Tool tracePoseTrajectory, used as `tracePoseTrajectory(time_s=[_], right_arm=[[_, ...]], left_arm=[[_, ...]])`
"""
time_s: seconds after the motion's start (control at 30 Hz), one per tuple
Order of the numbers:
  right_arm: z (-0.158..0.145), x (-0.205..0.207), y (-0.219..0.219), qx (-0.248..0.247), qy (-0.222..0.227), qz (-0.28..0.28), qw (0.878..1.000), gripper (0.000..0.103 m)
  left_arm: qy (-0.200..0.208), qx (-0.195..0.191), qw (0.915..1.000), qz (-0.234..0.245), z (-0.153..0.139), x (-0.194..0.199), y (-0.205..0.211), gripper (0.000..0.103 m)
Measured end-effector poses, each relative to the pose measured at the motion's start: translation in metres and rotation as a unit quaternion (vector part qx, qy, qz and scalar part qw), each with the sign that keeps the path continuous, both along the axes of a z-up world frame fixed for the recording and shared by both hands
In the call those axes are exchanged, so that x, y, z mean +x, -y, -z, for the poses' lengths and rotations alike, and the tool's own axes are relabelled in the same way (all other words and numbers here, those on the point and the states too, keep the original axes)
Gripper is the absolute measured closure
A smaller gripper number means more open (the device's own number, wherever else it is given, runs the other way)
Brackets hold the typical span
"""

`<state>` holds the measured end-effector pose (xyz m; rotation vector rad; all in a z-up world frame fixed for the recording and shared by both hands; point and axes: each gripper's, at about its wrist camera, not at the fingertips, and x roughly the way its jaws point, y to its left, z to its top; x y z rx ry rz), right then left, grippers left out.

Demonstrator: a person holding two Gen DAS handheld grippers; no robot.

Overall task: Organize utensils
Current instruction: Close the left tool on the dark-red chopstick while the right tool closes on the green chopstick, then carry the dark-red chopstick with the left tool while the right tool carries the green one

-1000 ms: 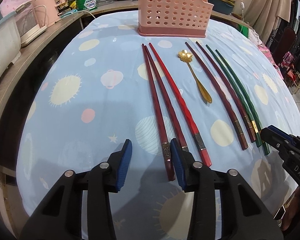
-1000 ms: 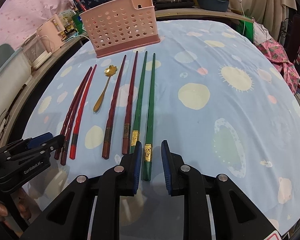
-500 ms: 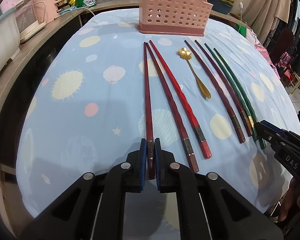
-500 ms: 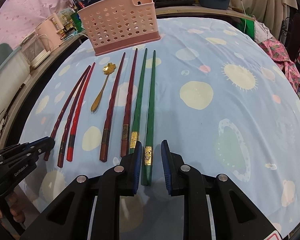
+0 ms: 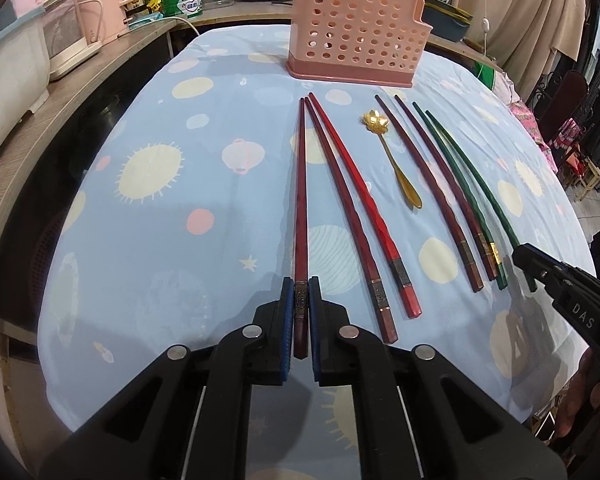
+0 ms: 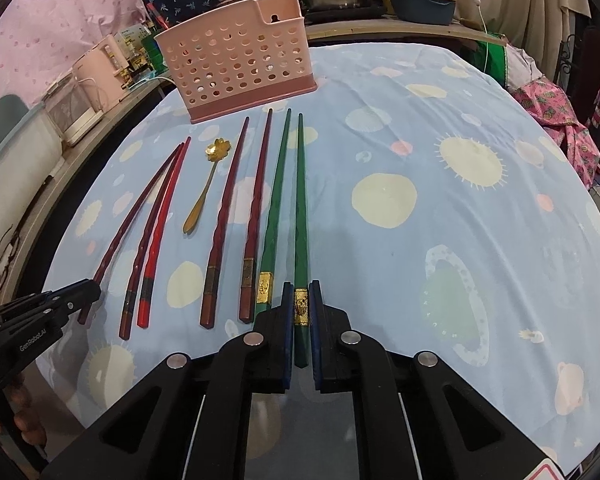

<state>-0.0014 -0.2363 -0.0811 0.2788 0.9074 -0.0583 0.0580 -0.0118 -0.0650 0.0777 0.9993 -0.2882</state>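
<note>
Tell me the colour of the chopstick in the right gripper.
Dark green chopstick with a gold band; clearest in the right wrist view.

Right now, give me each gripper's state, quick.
Left gripper: shut on the leftmost dark red chopstick.
Right gripper: shut on the rightmost green chopstick.

We see lots of bare tablecloth (image 6: 460,240) on the right side and more on the far left (image 5: 140,240). In the middle, chopsticks (image 5: 340,208) and a gold spoon (image 5: 396,160) lie close together in a row. The pink basket (image 5: 356,40) blocks the far end.
</note>
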Motion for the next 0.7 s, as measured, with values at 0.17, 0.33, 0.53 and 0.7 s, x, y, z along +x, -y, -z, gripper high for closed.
tracePoseTrajectory(time_s=[0.17,0.33,0.53,0.7], right_arm=[[-0.018,-0.002,0.002,-0.002,0.018,0.004,1.0,0.096],[-0.032,-0.002,0.006,0.002,0.032,0.01,0.999,0.096],[-0.045,-0.004,0.005,0.001,0.043,0.013,0.999,0.096],[-0.066,-0.004,0.009,0.004,0.067,0.019,0.998,0.096]], left_arm=[[0.01,-0.014,0.9998,-0.009,-0.014,0.002,-0.006,0.096],[0.029,-0.024,0.9993,-0.008,-0.031,0.002,-0.007,0.096],[0.045,-0.041,0.9981,-0.009,-0.05,0.001,-0.01,0.096],[0.069,-0.058,0.9958,-0.014,-0.075,0.003,-0.014,0.096]])
